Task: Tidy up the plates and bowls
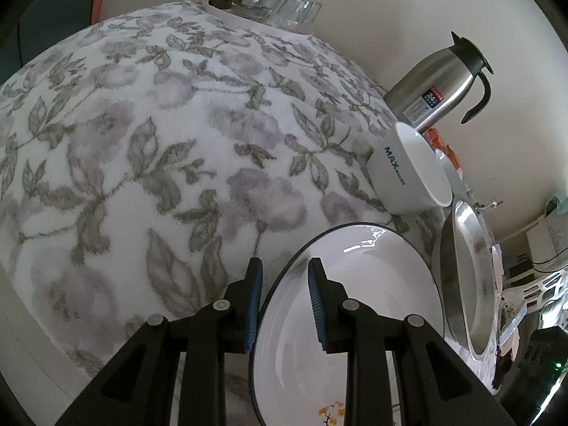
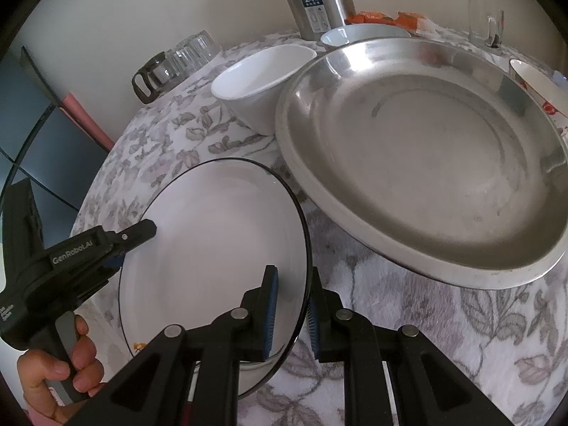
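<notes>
A white plate with a thin black rim (image 2: 220, 234) is held tilted above the floral tablecloth. My right gripper (image 2: 291, 305) straddles its right rim, one pad on each face. My left gripper (image 1: 284, 305) straddles its left rim (image 1: 280, 284); it also shows in the right wrist view (image 2: 138, 238). The plate also fills the lower middle of the left wrist view (image 1: 355, 284). A large steel plate (image 2: 426, 163) lies to the right. A white bowl marked MAX (image 2: 262, 74) stands behind it, seen too in the left wrist view (image 1: 408, 167).
A steel thermos jug (image 2: 316, 0) and another white bowl (image 2: 358, 32) stand at the back. A glass carafe and upturned glasses (image 2: 177, 60) sit back left. A patterned bowl (image 2: 543, 85) is at the right edge. The tablecloth (image 1: 177, 142) spreads to the left.
</notes>
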Motion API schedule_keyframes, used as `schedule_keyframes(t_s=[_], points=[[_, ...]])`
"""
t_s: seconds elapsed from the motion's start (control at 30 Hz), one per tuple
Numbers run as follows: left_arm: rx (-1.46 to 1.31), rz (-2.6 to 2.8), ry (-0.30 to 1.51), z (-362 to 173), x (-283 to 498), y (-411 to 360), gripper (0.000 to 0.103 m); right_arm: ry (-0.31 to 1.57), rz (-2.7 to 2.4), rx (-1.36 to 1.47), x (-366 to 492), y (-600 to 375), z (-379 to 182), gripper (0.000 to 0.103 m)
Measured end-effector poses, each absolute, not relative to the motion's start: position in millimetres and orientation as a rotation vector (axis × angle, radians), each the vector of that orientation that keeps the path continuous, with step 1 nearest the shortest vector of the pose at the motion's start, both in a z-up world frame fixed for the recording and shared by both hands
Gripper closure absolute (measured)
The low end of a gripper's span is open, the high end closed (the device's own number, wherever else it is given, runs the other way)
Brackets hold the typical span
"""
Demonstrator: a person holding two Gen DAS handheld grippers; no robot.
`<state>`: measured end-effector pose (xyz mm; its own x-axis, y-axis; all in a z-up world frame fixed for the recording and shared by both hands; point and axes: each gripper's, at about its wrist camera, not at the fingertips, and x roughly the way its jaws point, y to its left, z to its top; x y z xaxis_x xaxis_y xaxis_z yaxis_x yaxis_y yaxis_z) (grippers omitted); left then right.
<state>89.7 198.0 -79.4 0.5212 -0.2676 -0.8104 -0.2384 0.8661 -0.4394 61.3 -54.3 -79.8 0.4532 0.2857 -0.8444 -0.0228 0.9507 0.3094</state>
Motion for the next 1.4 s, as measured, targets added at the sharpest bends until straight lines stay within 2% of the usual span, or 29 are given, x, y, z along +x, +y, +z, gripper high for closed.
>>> schedule_keyframes(t_s=[0.43,0.83,1.4], points=[[-0.546,-0.019,0.98,-57,82,201,0.076,1.041,0.223,0.279,58,-54,-63,0.086],[-0.549,-0.017,0.917,-14,74,201,0.076,0.995,0.246,0.338,52,-60,-33,0.086],[-0.475,-0.124,0.875,44,98,134,0.076,0.903,0.144,0.478,53,-128,1,0.086]])
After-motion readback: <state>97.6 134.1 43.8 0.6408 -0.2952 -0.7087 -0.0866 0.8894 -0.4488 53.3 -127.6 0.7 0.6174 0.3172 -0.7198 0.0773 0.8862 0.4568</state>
